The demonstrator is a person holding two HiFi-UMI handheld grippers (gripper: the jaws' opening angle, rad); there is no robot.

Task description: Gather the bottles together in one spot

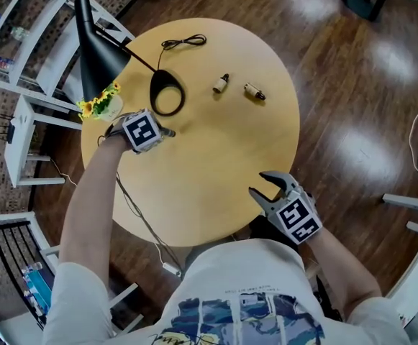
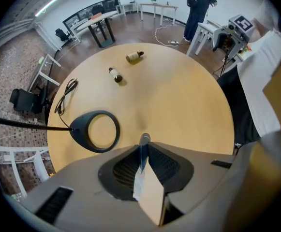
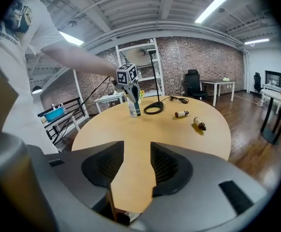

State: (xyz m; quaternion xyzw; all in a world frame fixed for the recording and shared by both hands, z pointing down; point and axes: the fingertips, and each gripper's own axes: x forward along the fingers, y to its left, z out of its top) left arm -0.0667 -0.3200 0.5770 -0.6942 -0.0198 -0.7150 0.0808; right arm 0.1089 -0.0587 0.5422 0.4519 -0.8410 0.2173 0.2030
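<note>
While the left gripper (image 2: 143, 148) pinches an upright bottle (image 3: 132, 108) near the lamp ring (image 1: 167, 92), right gripper (image 1: 258, 182) spread, empty (over the table (image 1: 216, 157) edge), second bottle (image 1: 221, 83) and third bottle (image 1: 255, 91) lying beyond the ring, slightly apart.

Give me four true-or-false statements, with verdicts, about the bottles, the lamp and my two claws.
1. Two small bottles lie on their sides on the table. True.
2. The right claw grips a bottle. False: it is open with nothing between its jaws.
3. The left claw is shut on an upright bottle near the lamp's ring base. True.
4. The cable is wrapped around the lying bottles. False: it lies apart from them, near the far edge.
</note>
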